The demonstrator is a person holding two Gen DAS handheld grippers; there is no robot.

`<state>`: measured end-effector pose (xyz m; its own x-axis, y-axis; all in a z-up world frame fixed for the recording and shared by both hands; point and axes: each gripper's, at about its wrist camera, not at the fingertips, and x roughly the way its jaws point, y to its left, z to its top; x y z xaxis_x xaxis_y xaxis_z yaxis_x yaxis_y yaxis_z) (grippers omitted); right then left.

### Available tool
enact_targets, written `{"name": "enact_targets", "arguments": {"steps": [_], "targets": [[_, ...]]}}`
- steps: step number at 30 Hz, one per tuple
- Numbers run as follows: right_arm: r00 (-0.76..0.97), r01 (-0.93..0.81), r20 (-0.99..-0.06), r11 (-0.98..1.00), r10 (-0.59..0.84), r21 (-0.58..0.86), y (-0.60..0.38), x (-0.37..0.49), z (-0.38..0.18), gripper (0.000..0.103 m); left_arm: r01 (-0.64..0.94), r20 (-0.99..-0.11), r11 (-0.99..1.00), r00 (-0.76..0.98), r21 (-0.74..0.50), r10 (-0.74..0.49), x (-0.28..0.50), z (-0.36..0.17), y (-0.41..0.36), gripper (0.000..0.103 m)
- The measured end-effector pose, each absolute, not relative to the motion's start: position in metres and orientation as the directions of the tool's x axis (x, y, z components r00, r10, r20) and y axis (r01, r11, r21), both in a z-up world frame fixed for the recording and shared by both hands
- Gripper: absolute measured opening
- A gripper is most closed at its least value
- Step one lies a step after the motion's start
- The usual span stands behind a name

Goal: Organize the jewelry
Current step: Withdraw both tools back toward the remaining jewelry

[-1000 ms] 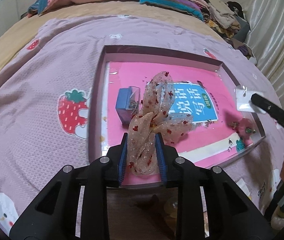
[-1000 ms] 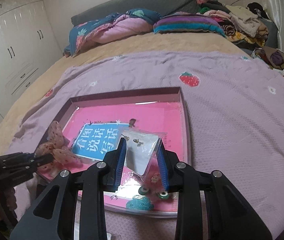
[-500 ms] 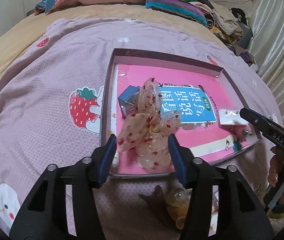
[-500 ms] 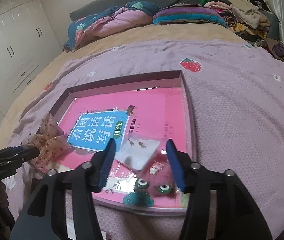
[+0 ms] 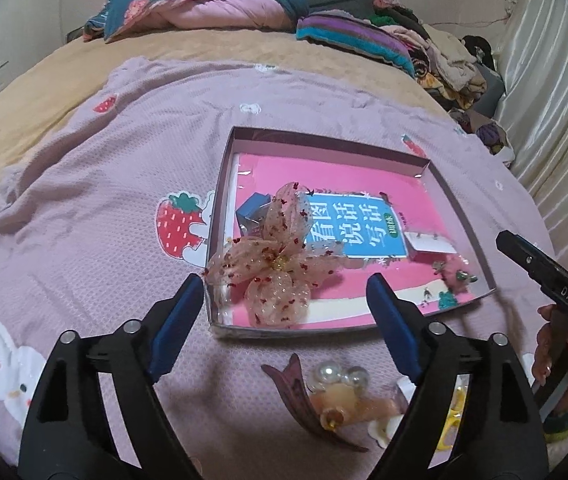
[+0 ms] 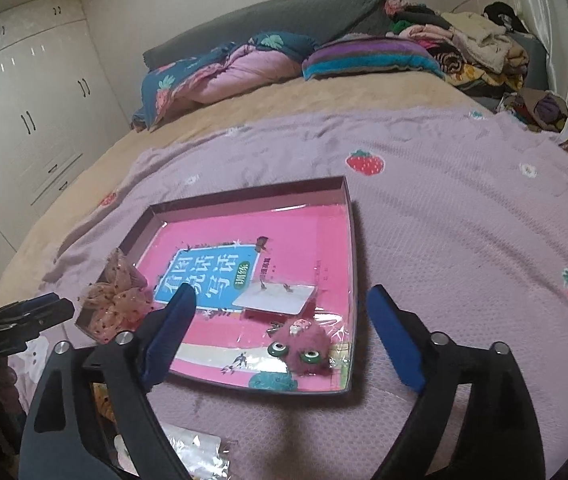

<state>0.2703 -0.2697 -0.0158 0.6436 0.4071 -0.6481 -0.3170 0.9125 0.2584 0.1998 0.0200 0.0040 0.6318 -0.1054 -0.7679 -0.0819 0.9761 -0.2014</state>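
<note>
1. The tray (image 5: 460, 208) sits on my lilac blanket (image 5: 123, 184); its floor is a pink sheet with a blue label of white characters.
2. In the tray's near-left corner, as my left camera sees it, lies the bow (image 5: 279, 268), sheer peach mesh with red dots; one loop hangs over the tray's left wall. Just behind it is a small blue box (image 5: 253, 210).
3. Toward the tray's right side lies the earring card (image 6: 275, 298), white and flat, with two small studs at its far edge. Just nearer than it sits a dark pink fuzzy clip (image 6: 304, 344) with two green eyes.
4. My left gripper (image 5: 284, 308) hangs above the near edge of the tray. Its jaws are spreading and stand wide; the bow lies between and beyond them, untouched.
5. My right gripper (image 6: 279, 320) hangs over the tray's near-right part. Its jaws are widening too, far apart, holding nothing; the card and clip lie below, free.
6. On the blanket nearer than the tray, my left camera shows a brown hair claw (image 5: 300, 396), a pearl piece (image 5: 336, 376) and something yellow (image 5: 454, 420), in a loose cluster.
7. Past the blanket are a tan bedspread (image 6: 324, 92), folded quilts (image 6: 219, 76) and a heap of clothes (image 6: 472, 48).
</note>
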Motion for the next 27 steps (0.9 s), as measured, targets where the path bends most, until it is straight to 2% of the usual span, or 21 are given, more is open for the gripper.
{"name": "enact_targets", "arguments": {"steps": [2, 7, 8, 27], "targets": [[0.652, -0.322, -0.64, 0.913, 0.406, 0.252, -0.271, 0.265, -0.01, 0.091, -0.089, -0.764, 0.971, 0.634, -0.221, -0.116, 0.195, 0.009, 0.021, 0.087], [0.673, -0.332, -0.617, 0.912, 0.407, 0.239, -0.272, 0.25, 0.006, 0.091, -0.095, -0.744, 0.969, 0.659, -0.229, -0.112, 0.181, 0.023, 0.024, 0.089], [0.679, -0.334, -0.609, 0.912, 0.409, 0.238, -0.272, 0.246, 0.011, 0.092, -0.096, -0.74, 0.968, 0.663, -0.233, -0.112, 0.179, 0.026, 0.025, 0.093], [0.74, -0.36, -0.544, 0.916, 0.395, 0.177, -0.278, 0.163, 0.052, 0.093, -0.067, -0.653, 0.96, 0.745, -0.274, -0.134, 0.127, 0.064, 0.033, 0.093]]}}
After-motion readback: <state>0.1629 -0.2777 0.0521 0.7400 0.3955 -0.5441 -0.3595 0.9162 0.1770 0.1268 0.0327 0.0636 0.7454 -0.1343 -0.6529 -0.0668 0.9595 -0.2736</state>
